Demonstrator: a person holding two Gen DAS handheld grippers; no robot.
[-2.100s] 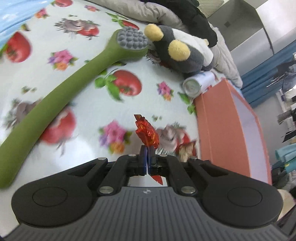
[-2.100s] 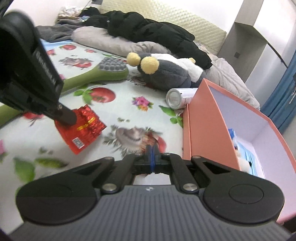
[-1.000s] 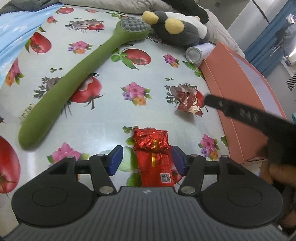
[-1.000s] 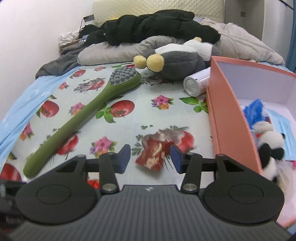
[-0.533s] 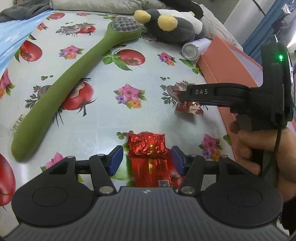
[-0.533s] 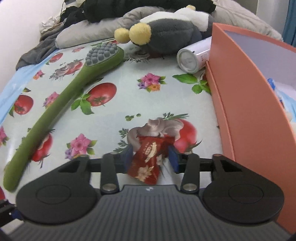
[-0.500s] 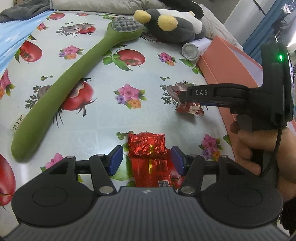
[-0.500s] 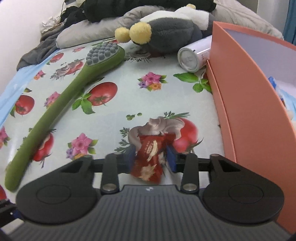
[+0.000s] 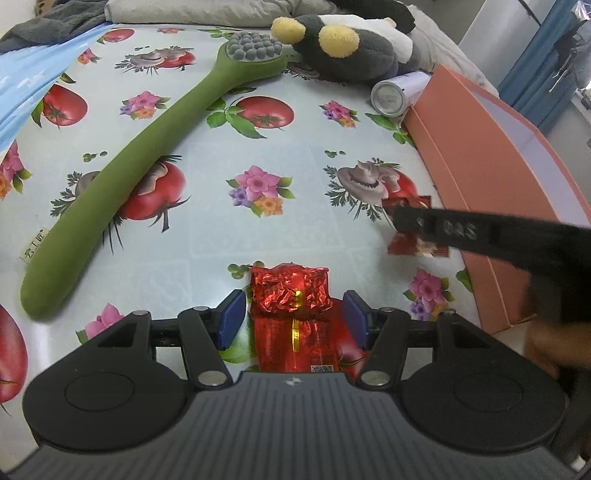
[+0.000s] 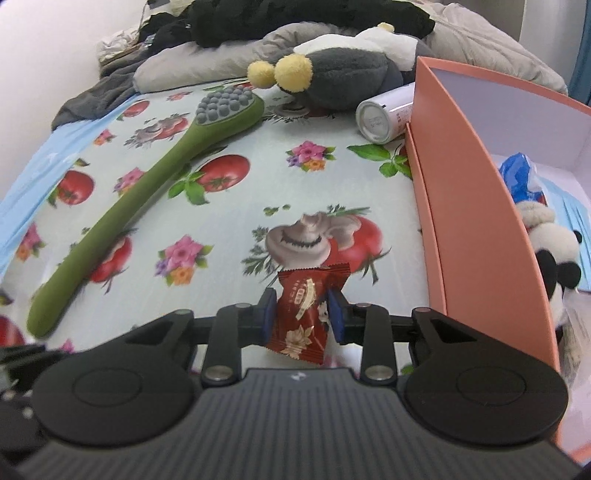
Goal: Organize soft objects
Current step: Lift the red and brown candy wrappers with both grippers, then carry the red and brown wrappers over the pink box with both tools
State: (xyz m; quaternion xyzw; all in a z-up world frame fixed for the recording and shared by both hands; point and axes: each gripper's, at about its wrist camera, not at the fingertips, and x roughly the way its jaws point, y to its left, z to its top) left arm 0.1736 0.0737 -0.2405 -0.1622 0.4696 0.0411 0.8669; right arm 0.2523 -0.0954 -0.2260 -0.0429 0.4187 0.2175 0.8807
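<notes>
My right gripper [image 10: 301,314] is shut on a dark red snack packet [image 10: 304,310] and holds it just above the patterned cloth, next to the orange box [image 10: 476,206]. In the left wrist view the packet [image 9: 406,245] shows under the right gripper's finger. My left gripper [image 9: 291,321] is open around a shiny red foil packet [image 9: 290,295] that lies on the cloth, pads apart from it. A green soft brush [image 9: 147,147] and a grey plush toy [image 9: 347,51] lie further back.
The orange box holds a panda plush [image 10: 554,251] and a blue bag [image 10: 517,173]. A white can [image 10: 384,110] lies against the box's far corner. Pillows and dark clothes [image 10: 295,22] pile at the back. A blue sheet [image 9: 22,85] borders the cloth on the left.
The left gripper released the foil packet onto the cloth and opened. The right gripper opened, came down over the dark red packet and closed on it, now lifting it slightly.
</notes>
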